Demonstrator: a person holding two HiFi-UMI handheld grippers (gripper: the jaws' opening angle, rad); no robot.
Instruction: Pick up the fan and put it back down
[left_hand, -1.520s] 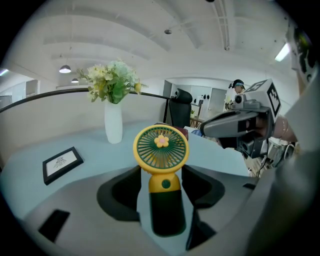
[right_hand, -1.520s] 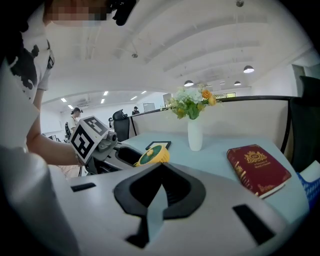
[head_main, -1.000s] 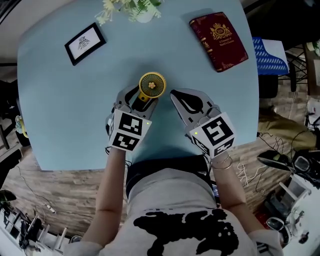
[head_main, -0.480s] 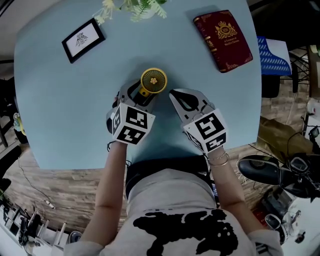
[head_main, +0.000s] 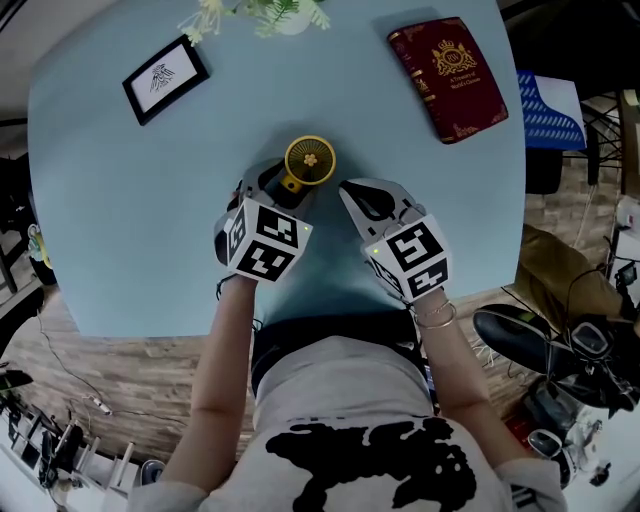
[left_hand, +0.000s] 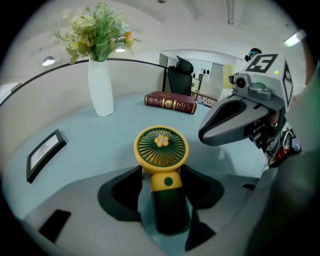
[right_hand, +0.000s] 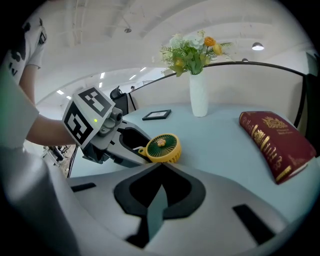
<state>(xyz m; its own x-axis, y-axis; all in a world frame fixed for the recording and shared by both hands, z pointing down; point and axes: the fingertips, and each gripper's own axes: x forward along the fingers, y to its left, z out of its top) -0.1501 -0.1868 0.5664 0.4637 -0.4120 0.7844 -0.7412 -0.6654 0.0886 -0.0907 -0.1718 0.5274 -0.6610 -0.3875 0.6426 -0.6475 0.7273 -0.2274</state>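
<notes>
A small yellow fan (head_main: 309, 160) with a dark green handle sits in my left gripper (head_main: 275, 180), which is shut on the handle. In the left gripper view the fan (left_hand: 161, 146) faces the camera, and the handle fills the space between the black pads (left_hand: 125, 192). It is tilted, with its round head close over the light blue table (head_main: 120, 200). My right gripper (head_main: 350, 190) is just right of the fan, shut and holding nothing. Its tips meet in the right gripper view (right_hand: 160, 167), with the fan (right_hand: 161, 146) just beyond them.
A dark red book (head_main: 447, 67) lies at the table's far right. A black picture frame (head_main: 166, 75) lies at the far left. A white vase of flowers (left_hand: 100, 87) stands at the far edge. A blue chair (head_main: 545, 110) and cables are on the floor to the right.
Both grippers have sunk a little toward the table, and the fan has come down with the left one. The right gripper stays shut beside it.
</notes>
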